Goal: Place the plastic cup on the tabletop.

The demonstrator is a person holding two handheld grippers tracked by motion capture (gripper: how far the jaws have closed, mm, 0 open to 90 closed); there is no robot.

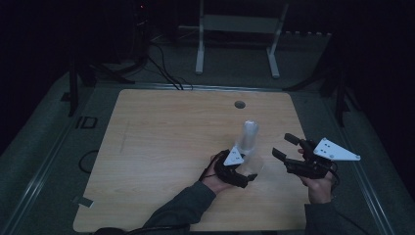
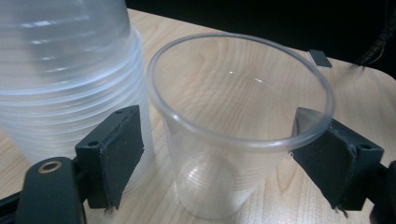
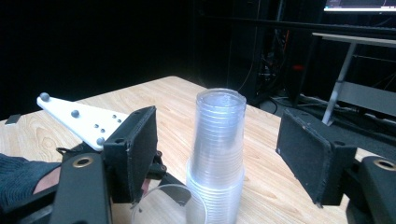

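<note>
My wooden counter (image 1: 161, 147) lies mostly bare on its left and far sides. The stack of clear plastic cups (image 1: 249, 139) stands right of centre. A single clear cup (image 2: 233, 135) sits upright just beside it, between my left gripper (image 2: 219, 154)'s opened jaws. My right gripper (image 1: 286, 147) hovers nearby, jaws apart, holding nothing.

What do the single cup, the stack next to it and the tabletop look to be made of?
Single cup: thin clear plastic by the look, glossy; the wood grain shows through its wall. Stack of cups: apparently the same plastic, cloudier where the nested walls overlap in rings. Tabletop: light wood or wood-look laminate with a matte finish and faint grain; which one is unclear.
</note>
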